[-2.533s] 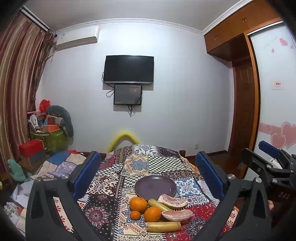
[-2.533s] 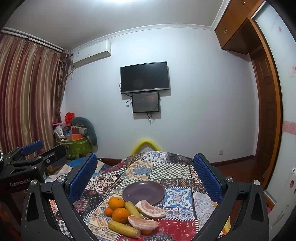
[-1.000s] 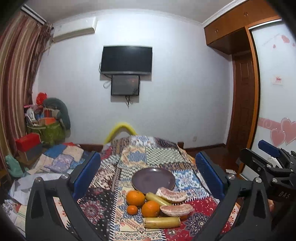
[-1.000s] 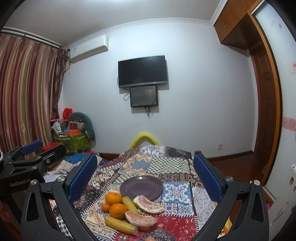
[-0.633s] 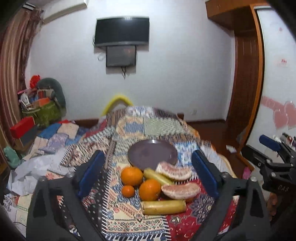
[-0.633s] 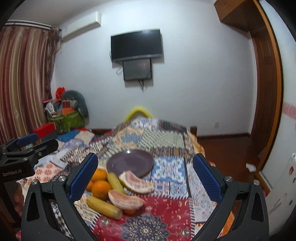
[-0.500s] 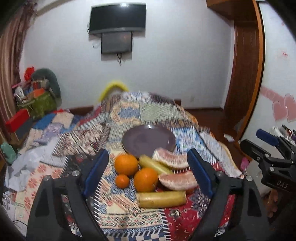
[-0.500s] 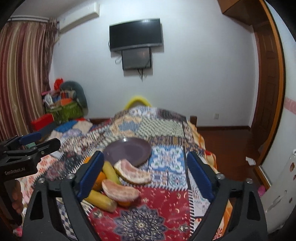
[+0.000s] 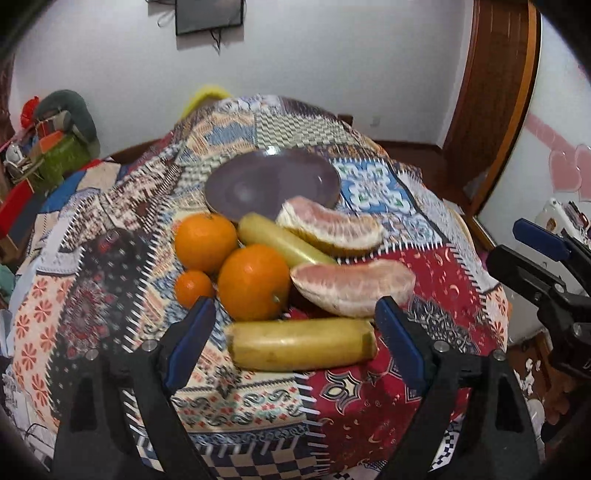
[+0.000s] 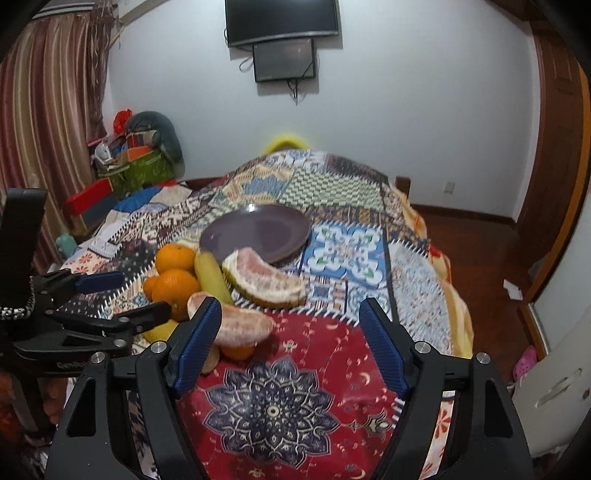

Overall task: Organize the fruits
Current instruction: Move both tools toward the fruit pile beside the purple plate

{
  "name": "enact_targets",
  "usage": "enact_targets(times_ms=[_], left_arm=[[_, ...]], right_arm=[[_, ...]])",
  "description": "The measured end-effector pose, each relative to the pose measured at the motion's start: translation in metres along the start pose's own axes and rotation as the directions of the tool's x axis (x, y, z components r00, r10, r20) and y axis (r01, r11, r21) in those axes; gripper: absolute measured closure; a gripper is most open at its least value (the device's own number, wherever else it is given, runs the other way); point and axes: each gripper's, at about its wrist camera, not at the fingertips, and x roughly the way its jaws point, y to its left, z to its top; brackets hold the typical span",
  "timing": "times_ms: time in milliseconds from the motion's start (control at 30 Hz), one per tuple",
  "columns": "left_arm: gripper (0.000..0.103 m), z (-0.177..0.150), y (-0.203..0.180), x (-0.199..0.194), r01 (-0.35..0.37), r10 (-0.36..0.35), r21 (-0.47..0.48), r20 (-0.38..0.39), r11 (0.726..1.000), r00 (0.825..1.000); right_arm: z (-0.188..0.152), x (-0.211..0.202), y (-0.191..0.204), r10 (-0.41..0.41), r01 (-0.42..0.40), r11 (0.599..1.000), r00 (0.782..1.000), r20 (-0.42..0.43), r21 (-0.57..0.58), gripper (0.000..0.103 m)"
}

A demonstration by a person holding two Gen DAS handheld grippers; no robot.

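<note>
On a patchwork cloth lie a purple plate, three oranges (two large, one small), two bananas and two peeled pomelo segments. My left gripper is open and empty, its fingers either side of the near banana, just above it. My right gripper is open and empty, to the right of the fruit, over the red cloth patch beside the near pomelo segment. The plate holds nothing.
The table's rounded front edge is close below me. Boxes and bags pile up at the left wall by the curtain. A wooden door and bare floor are on the right. A TV hangs on the far wall.
Both grippers have moved forward and tilted down towards the fruit. The left one now straddles the near banana; the right has come in beside the near pomelo segment. Both stay open.
</note>
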Motion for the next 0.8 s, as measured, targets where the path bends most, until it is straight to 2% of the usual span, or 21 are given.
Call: enact_targets(times_ms=[100,167,267,300,433,800], left_arm=[[0.007,-0.004,-0.004,0.008,-0.003,0.003,0.009,-0.027,1.000,1.000],[0.006,-0.006,-0.007,0.015,-0.032,0.033,0.022,-0.047,0.999,0.998],[0.006,-0.010,-0.008,0.027,-0.069,0.072,0.036,-0.085,0.997,0.994],[0.003,-0.012,-0.008,0.031,-0.071,0.073,0.032,-0.098,0.997,0.992],[0.000,-0.014,-0.003,0.035,-0.040,0.038,-0.013,-0.116,0.999,0.992],[0.000,-0.015,-0.005,0.037,-0.045,0.043,-0.013,-0.107,0.999,0.993]], right_arm=[[-0.001,0.002,-0.005,-0.005,0.005,1.000,1.000,-0.018,-0.002,0.029],[0.001,0.004,-0.011,-0.030,0.030,0.999,0.999,-0.027,-0.024,0.029],[-0.001,0.006,-0.014,-0.017,0.017,1.000,0.999,-0.036,0.000,0.029],[-0.002,0.006,-0.015,-0.018,0.018,1.000,0.999,-0.037,0.001,0.029],[-0.004,0.007,-0.015,-0.008,0.008,1.000,0.999,-0.047,0.012,0.029],[-0.007,0.016,-0.012,0.012,-0.011,1.000,0.997,-0.082,0.010,0.028]])
